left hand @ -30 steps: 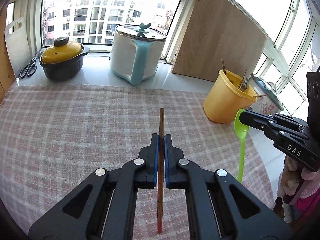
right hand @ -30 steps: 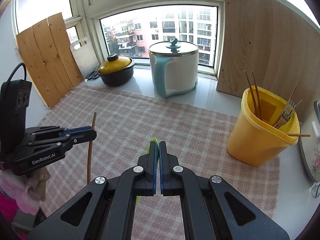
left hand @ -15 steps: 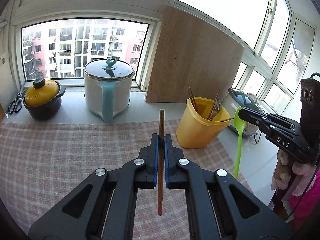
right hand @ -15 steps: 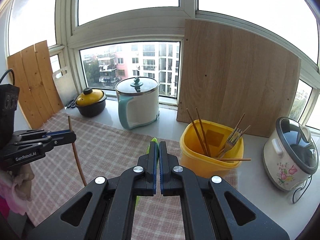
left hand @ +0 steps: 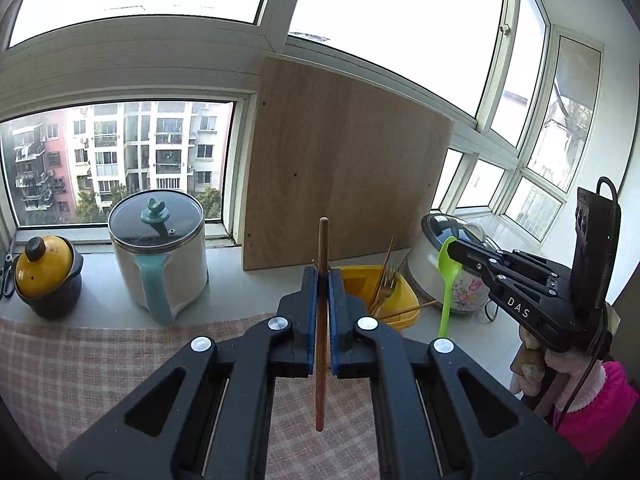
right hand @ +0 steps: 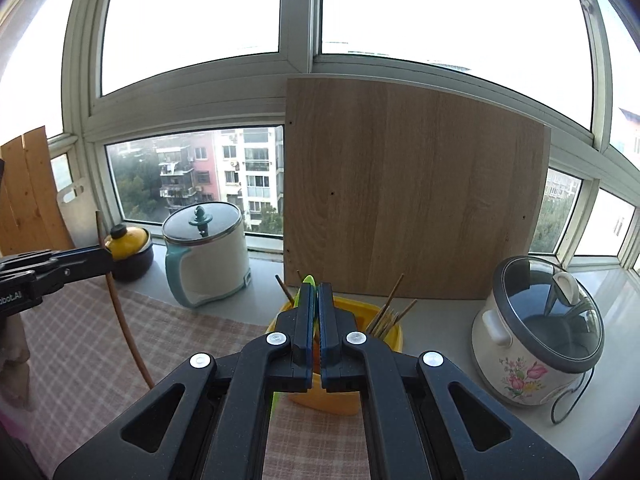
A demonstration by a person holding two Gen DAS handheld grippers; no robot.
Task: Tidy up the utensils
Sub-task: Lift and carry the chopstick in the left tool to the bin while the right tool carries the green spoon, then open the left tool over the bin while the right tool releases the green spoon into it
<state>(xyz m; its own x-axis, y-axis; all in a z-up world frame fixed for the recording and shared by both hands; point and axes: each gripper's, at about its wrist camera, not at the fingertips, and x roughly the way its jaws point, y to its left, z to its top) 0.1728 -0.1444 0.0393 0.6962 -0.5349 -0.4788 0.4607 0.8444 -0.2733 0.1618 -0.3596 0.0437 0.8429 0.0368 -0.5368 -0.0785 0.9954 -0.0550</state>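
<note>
yellow tub (right hand: 390,330) | front hidden behind fingers (right hand: 330,320) | green spoon (right hand: 308,281) mostly hidden (tip shows)

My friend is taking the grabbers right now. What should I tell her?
Left gripper: shut on a wooden chopstick, held upright.
Right gripper: shut on a green spoon, bowl end up.
Both are in the air near the yellow utensil cup, which stands at the edge of the checked cloth beside the flowered rice cooker.
Done: chopsticks and forks already stand in the cup.
Left: drop the chopstick and the spoon into the cup, then let go.
</note>
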